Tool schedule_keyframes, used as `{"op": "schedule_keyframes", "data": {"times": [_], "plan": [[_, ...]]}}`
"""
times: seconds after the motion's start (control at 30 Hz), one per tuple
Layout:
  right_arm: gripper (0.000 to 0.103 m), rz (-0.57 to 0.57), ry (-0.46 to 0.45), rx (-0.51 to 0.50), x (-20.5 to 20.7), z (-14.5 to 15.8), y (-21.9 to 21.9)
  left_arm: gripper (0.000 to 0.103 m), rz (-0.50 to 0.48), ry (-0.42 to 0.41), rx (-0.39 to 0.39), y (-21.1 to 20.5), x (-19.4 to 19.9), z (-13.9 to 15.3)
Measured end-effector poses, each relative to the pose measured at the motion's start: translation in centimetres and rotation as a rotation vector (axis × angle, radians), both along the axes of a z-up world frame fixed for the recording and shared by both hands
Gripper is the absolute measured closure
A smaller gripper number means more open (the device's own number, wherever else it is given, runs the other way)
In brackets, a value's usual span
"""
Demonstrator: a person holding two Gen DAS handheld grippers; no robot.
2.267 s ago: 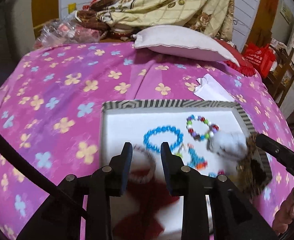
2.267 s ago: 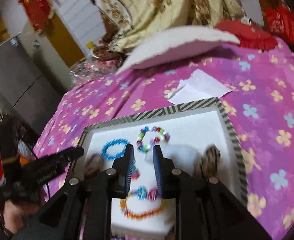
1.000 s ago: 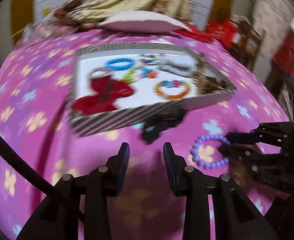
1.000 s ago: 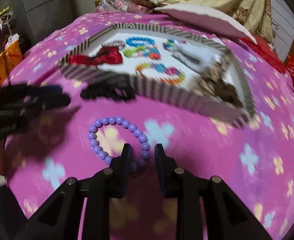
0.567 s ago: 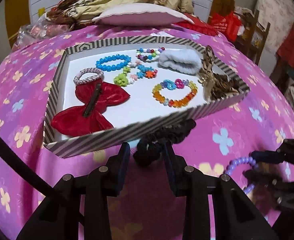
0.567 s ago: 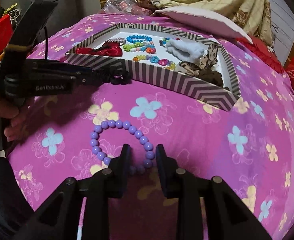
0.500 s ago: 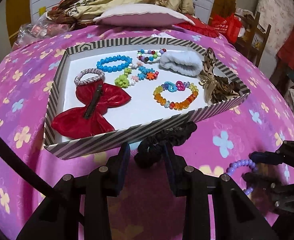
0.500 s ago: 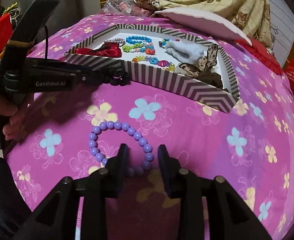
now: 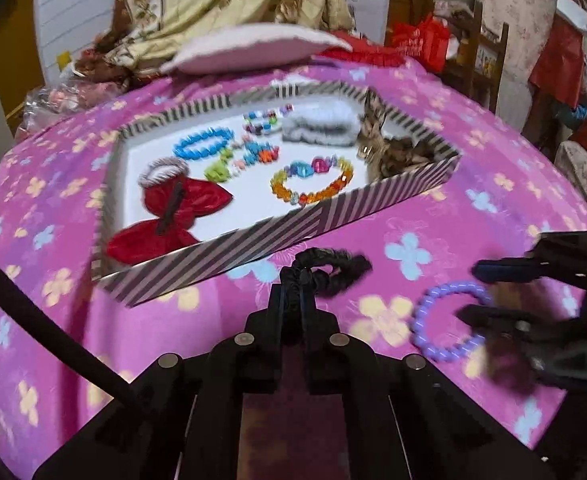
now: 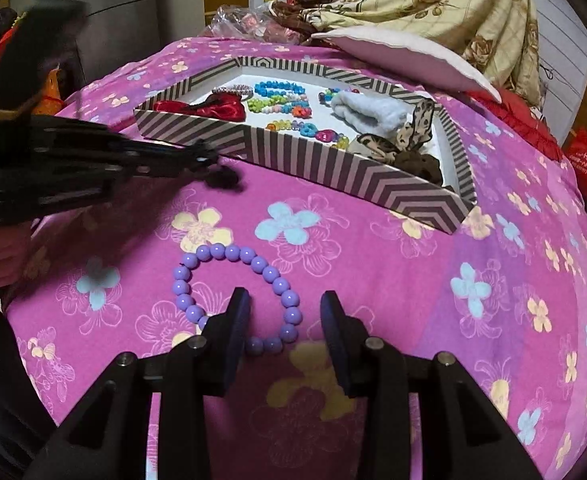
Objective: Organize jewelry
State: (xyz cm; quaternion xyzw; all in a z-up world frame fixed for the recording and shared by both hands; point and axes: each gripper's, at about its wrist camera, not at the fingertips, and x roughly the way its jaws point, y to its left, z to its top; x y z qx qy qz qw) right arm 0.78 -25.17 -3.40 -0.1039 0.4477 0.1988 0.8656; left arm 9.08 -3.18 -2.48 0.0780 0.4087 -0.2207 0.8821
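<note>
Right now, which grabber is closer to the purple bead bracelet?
Right. The right gripper is open, straddling the purple bead bracelet's near side. The left gripper is off to its left by the striped box, shut on the black scrunchie.

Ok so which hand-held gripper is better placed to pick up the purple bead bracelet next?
Right. The right hand-held gripper is open with one side of the purple bead bracelet between its fingers on the bedspread. The left hand-held gripper is shut on the black scrunchie, so it is busy.
</note>
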Motion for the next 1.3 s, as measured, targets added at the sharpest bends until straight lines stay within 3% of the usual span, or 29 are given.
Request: {"op": "schedule_keyframes", "data": {"times": [0.1,0.2,0.27,0.3,0.37,0.5,0.6,0.73,1.0,1.3], "plan": [[0.064,0.022,0.015,0.014,-0.3,0.1,-0.1,0.101,0.043,-0.003,-0.043,1.5,-1.4,2.0],[0.064,0.067,0.020,0.007,-0.8,0.1,0.1,0.101,0.102,0.064,-0.112,2.9,-1.9,2.8],[0.066,0.072,0.022,0.010,-0.8,0.1,0.0,0.101,0.116,0.067,-0.085,2.9,-2.0,2.6],[0.069,0.079,0.018,0.006,-1.0,0.1,0.0,0.101,0.117,0.064,-0.068,2.9,-2.0,2.4],[0.093,0.095,0.021,0.002,-1.3,0.1,0.2,0.101,0.127,0.064,-0.067,3.6,-1.7,2.0],[0.094,0.094,0.026,-0.003,-1.6,0.2,0.3,0.100,0.087,0.037,-0.054,4.7,-1.9,0.3],[0.094,0.075,0.020,0.014,-1.6,0.3,0.1,0.100,0.108,0.043,-0.102,5.9,-1.4,-0.7],[0.094,0.036,-0.005,0.103,-1.2,1.5,-1.0,0.100,0.182,0.023,-0.152,7.4,-0.5,-0.9],[0.094,-0.112,-0.059,0.244,-0.5,3.2,-3.4,0.100,0.182,0.056,-0.150,7.3,0.0,-2.5],[0.094,-0.135,-0.161,0.333,-0.8,5.8,-3.6,0.100,0.189,0.065,-0.173,7.7,0.0,-2.8]]}}
